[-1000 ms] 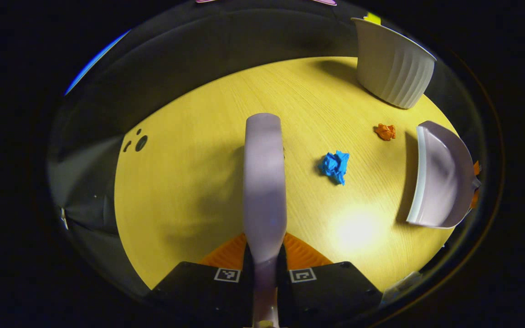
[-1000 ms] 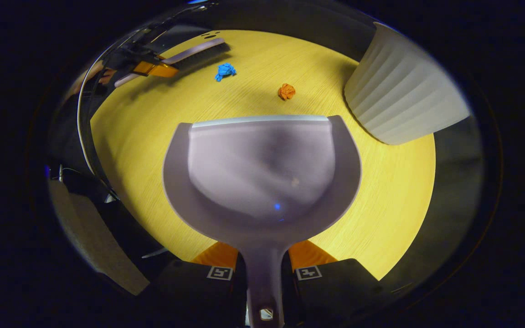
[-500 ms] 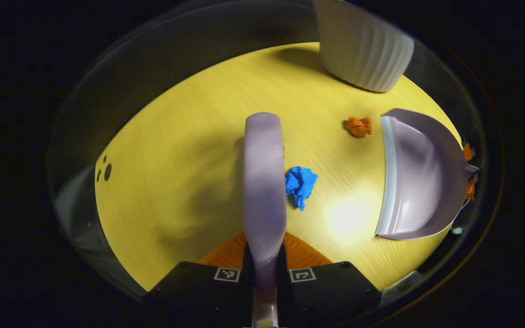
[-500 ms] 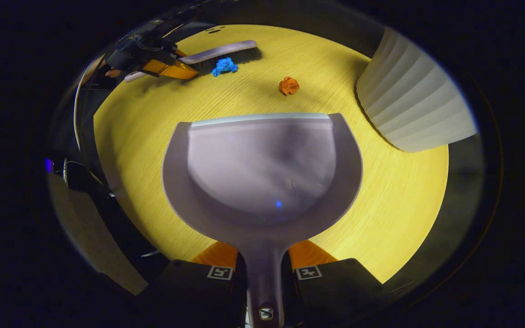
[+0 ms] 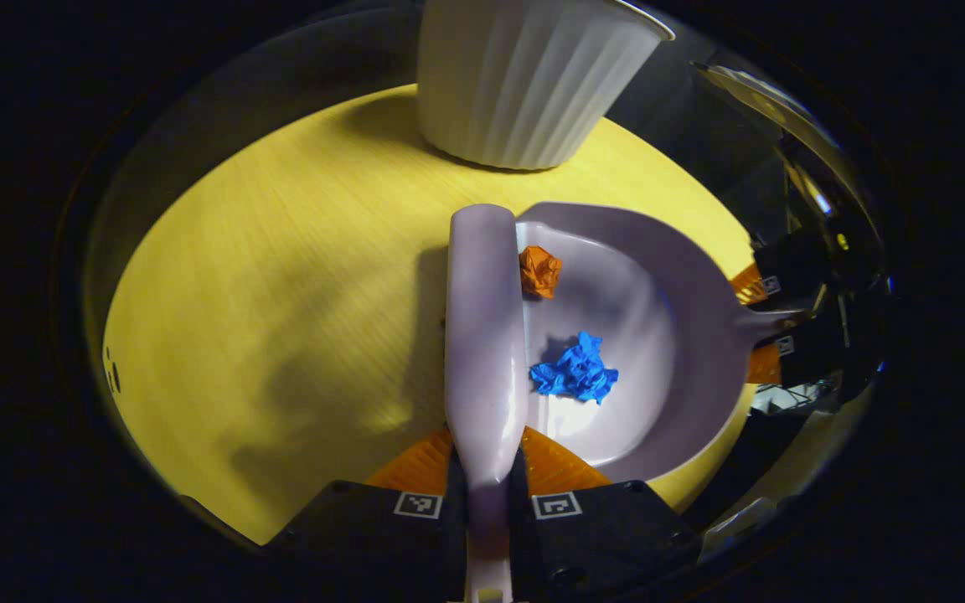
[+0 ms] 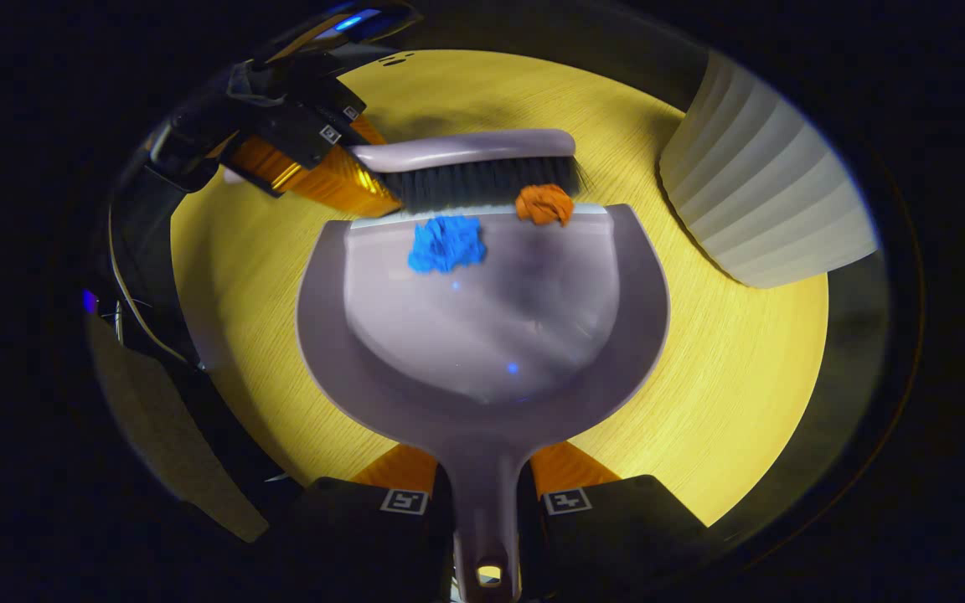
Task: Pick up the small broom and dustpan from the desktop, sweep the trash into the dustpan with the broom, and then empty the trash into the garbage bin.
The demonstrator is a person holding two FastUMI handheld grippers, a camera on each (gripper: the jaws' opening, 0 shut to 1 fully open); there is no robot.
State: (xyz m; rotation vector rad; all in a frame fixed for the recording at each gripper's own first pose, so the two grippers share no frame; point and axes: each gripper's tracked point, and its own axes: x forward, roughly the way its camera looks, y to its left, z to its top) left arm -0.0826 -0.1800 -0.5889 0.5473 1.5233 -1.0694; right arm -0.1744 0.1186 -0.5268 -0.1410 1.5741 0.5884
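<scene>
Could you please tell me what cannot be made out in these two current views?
- Bin inside: both views see just its ribbed wall; its top is cut off in the right gripper view.
- Orange scrap: at the dustpan lip, against the bristles; whether fully inside is unclear.
- Broom bristles: left gripper view, hidden under the broom's back.

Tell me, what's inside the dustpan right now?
Inside the dustpan lies a blue paper ball. An orange paper ball sits at its front lip, against the broom. Anything under them is covered.
</scene>
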